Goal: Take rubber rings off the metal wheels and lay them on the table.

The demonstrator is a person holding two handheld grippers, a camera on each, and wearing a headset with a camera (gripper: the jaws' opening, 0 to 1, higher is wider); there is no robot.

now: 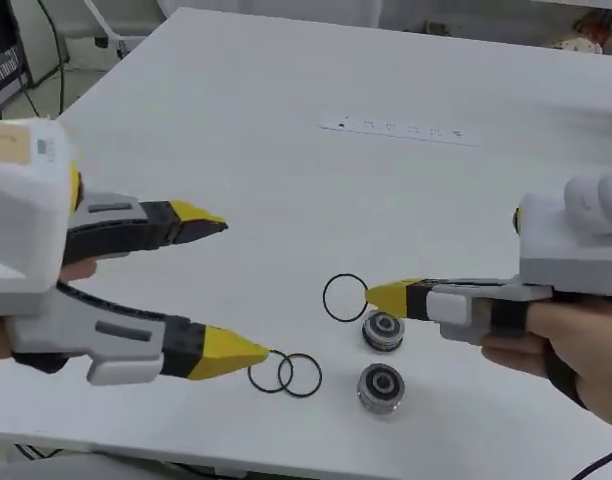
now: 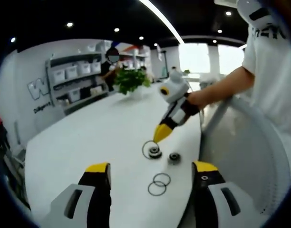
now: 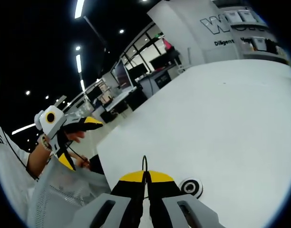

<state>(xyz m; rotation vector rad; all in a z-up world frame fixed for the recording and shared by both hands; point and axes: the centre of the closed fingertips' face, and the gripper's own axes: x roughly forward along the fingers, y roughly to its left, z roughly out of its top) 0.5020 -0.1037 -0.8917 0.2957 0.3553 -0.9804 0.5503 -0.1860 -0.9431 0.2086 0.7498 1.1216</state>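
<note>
Three rubber rings [image 1: 280, 372] and two metal wheels [image 1: 383, 331] are our count in the head view; the left gripper [image 1: 221, 285] has its jaws spread wide, and two overlapping rings lie on the table [image 1: 286, 150] just past its lower tip; the right gripper [image 1: 382, 296] has its jaws pressed together on the third ring [image 1: 324, 298], which sticks out beyond the tips; one wheel sits just beside those tips, the other wheel [image 1: 381, 387] near it.

In the left gripper view we see the two loose rings [image 2: 157, 182] ahead between the spread jaws, both wheels [image 2: 173, 157] beyond them, and the right gripper [image 2: 160, 134] pinching the third ring [image 2: 144, 148] at the farther wheel.

In the right gripper view the shut jaws nip that ring [image 3: 144, 164] edge-on at their tips; one wheel [image 3: 190, 186] lies just right of them; the left gripper [image 3: 79, 141] is off to the left, its jaws apart.
</note>
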